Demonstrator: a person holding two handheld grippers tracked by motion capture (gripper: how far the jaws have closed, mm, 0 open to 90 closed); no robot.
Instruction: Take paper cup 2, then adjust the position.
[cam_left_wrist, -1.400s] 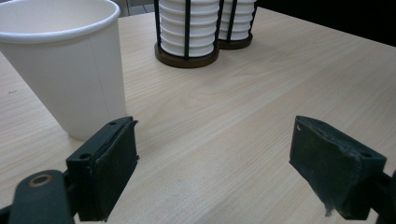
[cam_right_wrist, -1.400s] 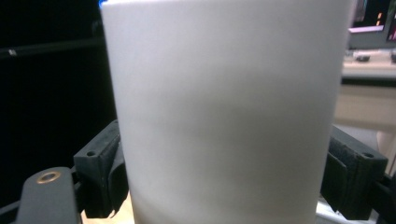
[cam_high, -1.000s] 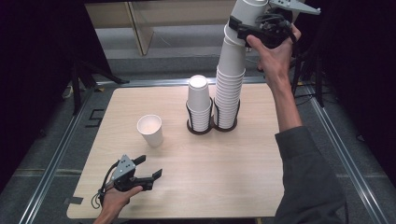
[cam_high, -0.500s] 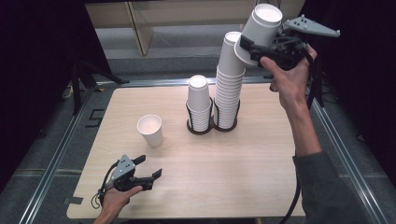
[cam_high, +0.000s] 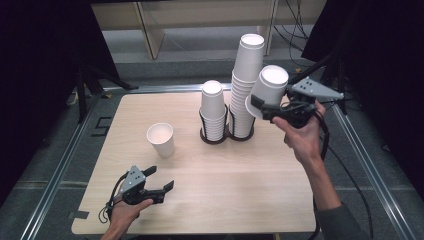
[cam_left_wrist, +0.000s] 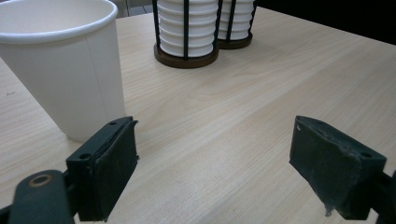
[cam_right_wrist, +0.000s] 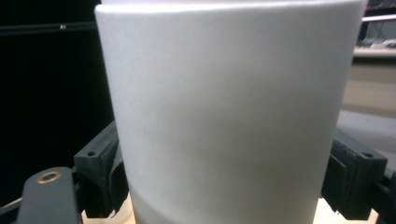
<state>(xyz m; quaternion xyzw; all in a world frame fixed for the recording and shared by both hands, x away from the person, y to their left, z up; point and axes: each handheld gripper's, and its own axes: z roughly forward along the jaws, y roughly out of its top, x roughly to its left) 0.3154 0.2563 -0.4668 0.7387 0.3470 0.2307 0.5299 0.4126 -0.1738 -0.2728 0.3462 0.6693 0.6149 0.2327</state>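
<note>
- High view: the right gripper (cam_high: 262, 107) has come down from above the tall cup stack (cam_high: 245, 75) and now hangs in the middle right of the frame, its jaws closed on one white paper cup (cam_high: 270, 85).
- I judge this cup is free of the stack and ready to be set down.
- Left gripper (cam_high: 160, 179) rests at the lower left, jaws apart and holding nothing.
- A standing cup (cam_high: 161, 140) is left of the short stack (cam_high: 212, 105).
- The counter (cam_high: 240, 185) has wide bare room in front of the stacks; its right edge lies close under the right hand.
</note>
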